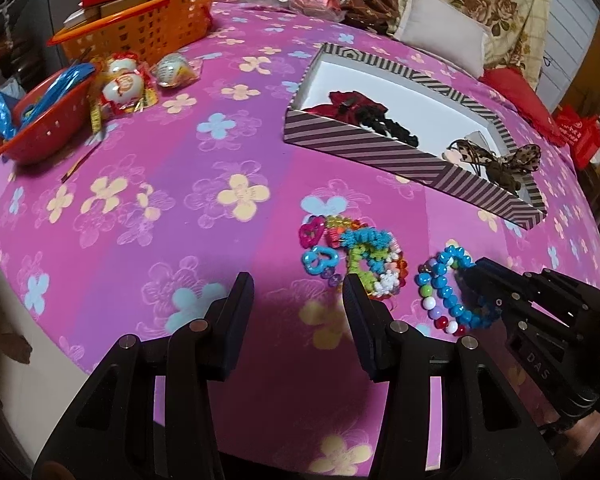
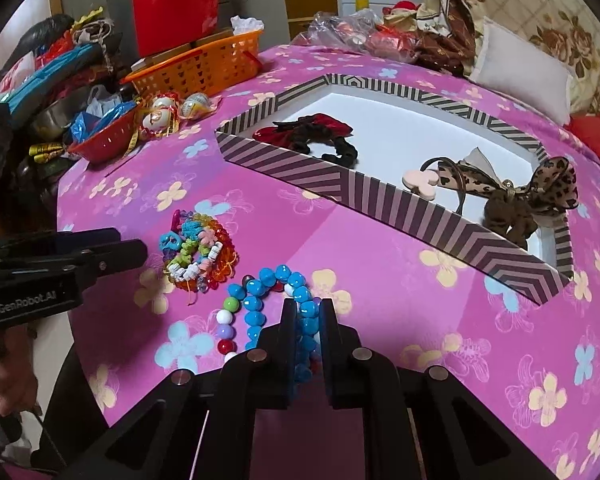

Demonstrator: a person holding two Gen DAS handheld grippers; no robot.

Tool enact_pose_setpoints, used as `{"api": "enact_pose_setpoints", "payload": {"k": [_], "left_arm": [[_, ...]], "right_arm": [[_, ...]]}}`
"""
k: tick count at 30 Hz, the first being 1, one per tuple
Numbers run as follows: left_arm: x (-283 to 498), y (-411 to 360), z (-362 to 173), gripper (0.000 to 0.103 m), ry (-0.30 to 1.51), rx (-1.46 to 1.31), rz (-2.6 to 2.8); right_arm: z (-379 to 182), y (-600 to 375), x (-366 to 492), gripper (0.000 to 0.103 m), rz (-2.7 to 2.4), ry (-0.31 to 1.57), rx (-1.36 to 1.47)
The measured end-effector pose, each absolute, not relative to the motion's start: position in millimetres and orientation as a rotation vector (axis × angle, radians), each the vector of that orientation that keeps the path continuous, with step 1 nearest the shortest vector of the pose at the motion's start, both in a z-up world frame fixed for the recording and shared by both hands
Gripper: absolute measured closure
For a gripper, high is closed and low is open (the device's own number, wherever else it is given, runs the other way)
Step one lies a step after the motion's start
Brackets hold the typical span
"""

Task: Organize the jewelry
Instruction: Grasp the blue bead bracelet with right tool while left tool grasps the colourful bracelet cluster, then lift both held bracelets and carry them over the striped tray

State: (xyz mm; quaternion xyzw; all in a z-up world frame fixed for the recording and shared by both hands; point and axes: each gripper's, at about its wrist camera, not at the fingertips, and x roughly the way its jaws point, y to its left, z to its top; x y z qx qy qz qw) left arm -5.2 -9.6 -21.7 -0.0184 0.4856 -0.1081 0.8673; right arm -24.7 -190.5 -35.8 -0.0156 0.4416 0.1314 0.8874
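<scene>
A striped box (image 1: pixel 356 148) (image 2: pixel 380 200) with a white inside lies on the pink flowered cloth and holds a red and black scrunchie (image 1: pixel 352 106) (image 2: pixel 312 132) and a leopard bow (image 1: pixel 512 164) (image 2: pixel 540 188). A heap of colourful bracelets (image 1: pixel 356 256) (image 2: pixel 198 256) lies in front of it. My right gripper (image 2: pixel 307 306) (image 1: pixel 466 274) is shut on a blue bead bracelet (image 2: pixel 276 300) (image 1: pixel 446 284), with a multicoloured bead string (image 2: pixel 226 332) beside it. My left gripper (image 1: pixel 296 286) (image 2: pixel 140 250) is open and empty, just left of the heap.
An orange basket (image 1: pixel 148 24) (image 2: pixel 204 64), a red colander (image 1: pixel 40 120) (image 2: pixel 104 136) and wrapped balls (image 1: pixel 124 84) stand at the far left. Cushions (image 1: pixel 440 28) and clutter line the back. The table edge drops off at the left.
</scene>
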Motion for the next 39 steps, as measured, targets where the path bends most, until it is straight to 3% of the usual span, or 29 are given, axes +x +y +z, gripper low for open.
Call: {"api": "enact_pose_setpoints", "payload": {"k": [8,12,21,22,24,29,39], "left_arm": [[4.0,-20.0,-18.1,0.057,1.014,-0.061,-0.290],[9.1,-29.4,-13.0,0.045,0.999,-0.065,-0.310],[26.5,-48.1,-18.7,0.046,1.046,-0.098,-0.291],[27.9,-49.8,-20.0,0.047,1.052,-0.097,-0.291],[30.5,-53.3,-23.1,0.069,1.064,-0.094,-0.296],[36.7,-50.5,-22.4,0.091,1.076,-0.128,-0.333],[24.2,-39.0,16.4,0.091,1.028,-0.188,-0.433]], "right_arm": [[-36.8,-191.2,-23.0,0.093,0.305,0.918,-0.007],[-37.6,-191.6,-23.4,0.093,0.312,0.913,-0.005],[-38.2,-192.4,-23.7,0.093,0.324,0.904,-0.005],[-38.4,-192.9,-23.9,0.093,0.326,0.903,-0.004],[-38.4,-193.5,-24.5,0.093,0.329,0.899,-0.001],[-38.8,-192.5,-25.3,0.093,0.328,0.885,0.004],[-7.5,-201.1,-36.9,0.095,0.352,0.813,0.085]]}}
